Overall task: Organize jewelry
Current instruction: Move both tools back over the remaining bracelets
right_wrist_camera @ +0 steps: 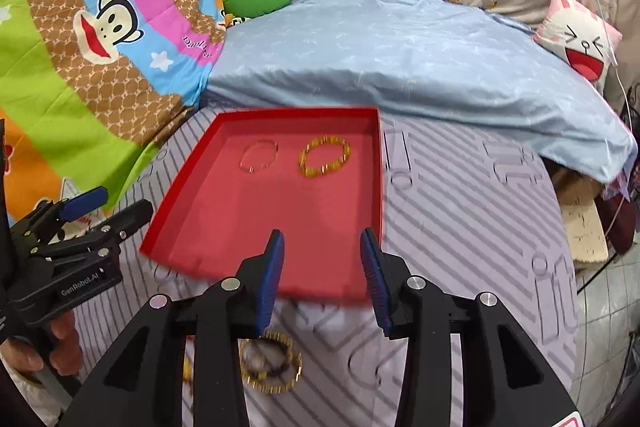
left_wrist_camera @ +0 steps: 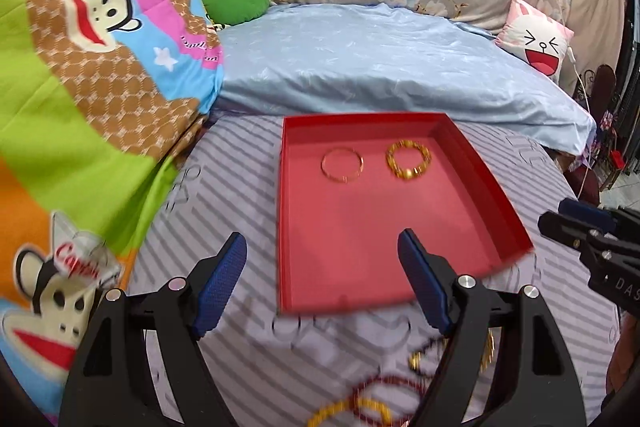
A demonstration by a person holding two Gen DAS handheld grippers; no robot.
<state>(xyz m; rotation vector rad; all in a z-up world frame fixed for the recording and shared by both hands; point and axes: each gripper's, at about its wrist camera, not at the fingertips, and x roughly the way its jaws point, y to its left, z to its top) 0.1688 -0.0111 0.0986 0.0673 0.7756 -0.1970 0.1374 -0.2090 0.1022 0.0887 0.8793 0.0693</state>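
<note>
**Two in the tray, the rest lie under my wrists**

Both my grippers hang empty: left gripper (left_wrist_camera: 322,267) spread wide, right gripper (right_wrist_camera: 322,263) half parted, nothing between the pads. In the red tray (left_wrist_camera: 484,167) sit a thin bangle (left_wrist_camera: 342,165) and a beaded gold bracelet (left_wrist_camera: 408,159), side by side at the far end. Next target, I reckon, is the dark gold-edged bracelet (right_wrist_camera: 271,367) on the striped sheet (right_wrist_camera: 460,227), lying flat, below and behind my right fingertips. Right hand's nearer.
</note>
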